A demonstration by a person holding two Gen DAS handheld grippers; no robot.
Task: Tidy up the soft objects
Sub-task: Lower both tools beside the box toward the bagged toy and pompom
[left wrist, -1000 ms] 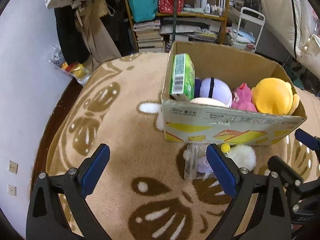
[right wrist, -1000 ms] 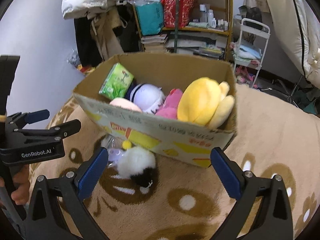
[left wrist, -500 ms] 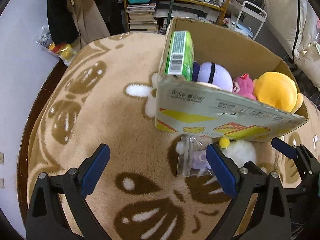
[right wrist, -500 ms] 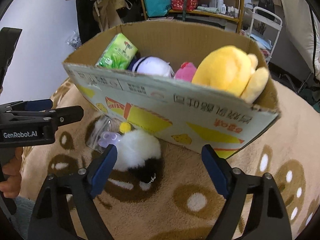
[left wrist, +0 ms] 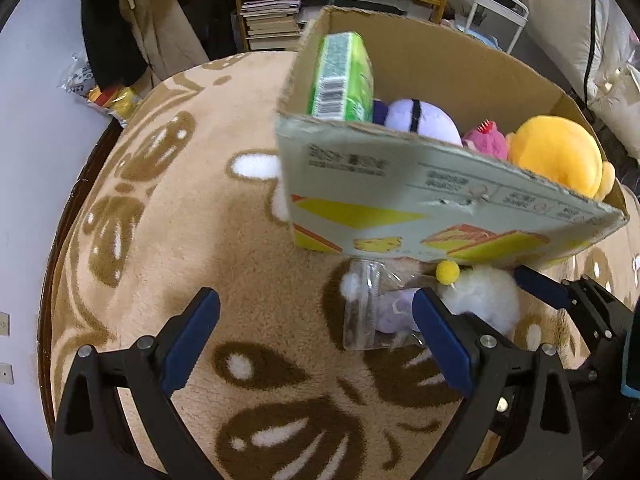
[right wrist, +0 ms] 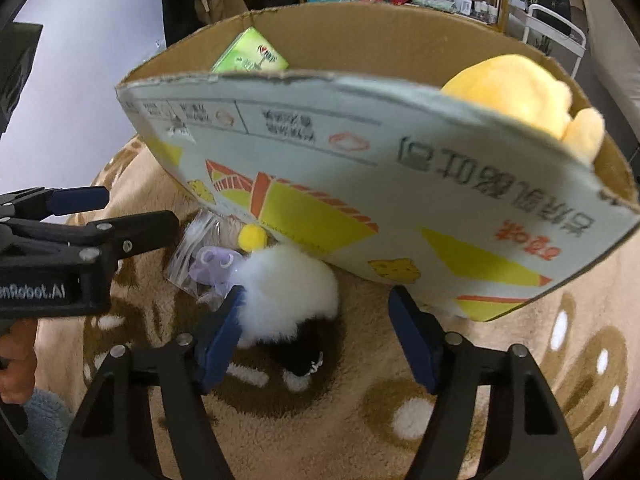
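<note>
Two grippers are seen low over a tan rug (left wrist: 208, 216) with brown and white shapes. In the left wrist view the left gripper (left wrist: 316, 332) is held with its blue pads wide apart; only rug lies between them, and the right-hand pad overlaps the edge of a clear plastic bag (left wrist: 366, 312) holding a small purple toy (left wrist: 394, 312). In the right wrist view the right gripper (right wrist: 316, 328) is closing around a white and black fluffy plush (right wrist: 290, 296), which lies at frame centre on the rug against the foot of a cardboard box (right wrist: 360, 184). The left pad is touching the plush's fur; the right pad stands clear of it. A yellow pompom (right wrist: 252, 237) sits just above the plush, with the bag to its left. Inside the box, filling the upper half of both frames, a yellow plush (left wrist: 556, 152), a pink plush (left wrist: 486, 140), a pale purple round plush (left wrist: 420, 116) and a green pack (left wrist: 344, 76) are seen. A hand (right wrist: 16, 360) is partly visible at the lower left edge.
</note>
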